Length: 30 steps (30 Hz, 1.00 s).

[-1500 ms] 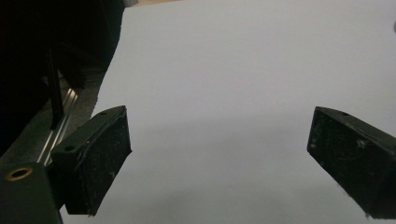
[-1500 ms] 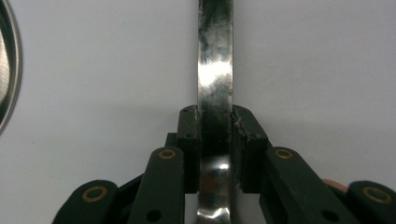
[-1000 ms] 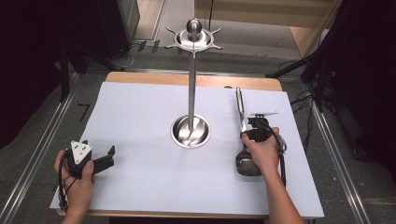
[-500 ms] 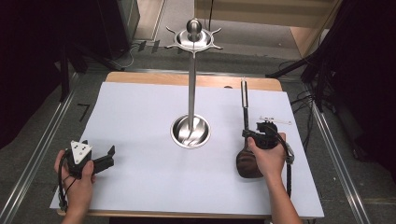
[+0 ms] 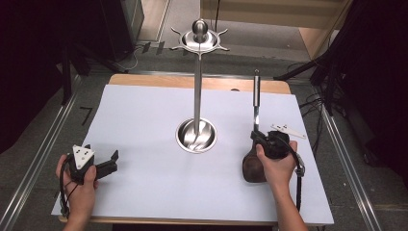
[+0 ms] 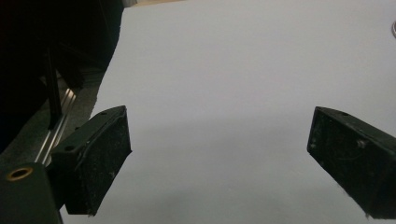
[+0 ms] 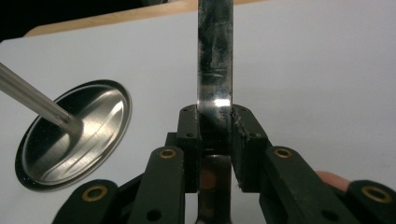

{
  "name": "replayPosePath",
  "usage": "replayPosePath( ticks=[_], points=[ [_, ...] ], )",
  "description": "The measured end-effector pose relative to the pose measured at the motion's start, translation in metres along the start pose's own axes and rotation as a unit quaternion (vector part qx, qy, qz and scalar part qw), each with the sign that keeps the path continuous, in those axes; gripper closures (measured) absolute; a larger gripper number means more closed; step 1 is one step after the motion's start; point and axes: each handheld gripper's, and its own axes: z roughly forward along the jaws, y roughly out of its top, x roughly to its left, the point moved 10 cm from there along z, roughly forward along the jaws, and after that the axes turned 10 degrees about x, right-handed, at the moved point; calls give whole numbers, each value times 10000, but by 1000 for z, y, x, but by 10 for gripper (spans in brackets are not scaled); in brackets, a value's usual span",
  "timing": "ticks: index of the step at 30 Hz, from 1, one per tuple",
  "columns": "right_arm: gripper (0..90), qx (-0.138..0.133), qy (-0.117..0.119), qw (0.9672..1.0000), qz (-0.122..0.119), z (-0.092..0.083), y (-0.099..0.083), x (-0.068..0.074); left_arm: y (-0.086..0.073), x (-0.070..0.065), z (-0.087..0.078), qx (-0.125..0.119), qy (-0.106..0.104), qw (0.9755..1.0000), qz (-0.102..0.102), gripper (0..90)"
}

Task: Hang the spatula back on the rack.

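Clearly the ladle (image 5: 255, 126) is the thing in hand: a long steel handle ending in a dark brown bowl, lying on the bench (image 5: 144, 110) to the right of the stand (image 5: 197, 96), its handle pointing away from the person and its bowl near the front edge. The right tool (image 5: 260, 137) is clamped on the handle just above the bowl; in the right gripper view its jaws stand narrow with the flat, polished strip (image 7: 215, 70) pinched between the pads (image 7: 246, 140). That metal looks stiff and slick, so it may twist or slide in a light grip, and the bowl end is probably the heavier, which would tip the ladle bowl-down once lifted. Holding low, close to the bowl, seems a sound choice for balance, though the far end of the handle would have to be free if it is meant for one of the hooks at the top of the stand. The left tool (image 5: 103, 166) rests well left of the stand, near the front edge, jaws spread wide with nothing between them.
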Motion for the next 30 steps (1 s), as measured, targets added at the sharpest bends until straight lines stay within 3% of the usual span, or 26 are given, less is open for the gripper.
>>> replayPosePath(
  ticks=[8, 12, 17, 30],
  points=[
    [767, -350, 126, 9990, -252, -13, 1, 8, 0, 0, 0, -4, -2, 10000, -10, 66],
    [767, -428, 155, 9988, -187, -18, 0, 6, 0, 0, 0, -4, -7, 10000, -14, 66],
    [767, -549, 164, 9979, -297, -22, -1, 5, 0, 0, 0, -8, -2, 10000, -14, 66],
    [767, -1019, 435, 9918, -643, -41, 2, 26, 0, 0, 0, -2, -2, 10000, -3, 66]
  ],
)
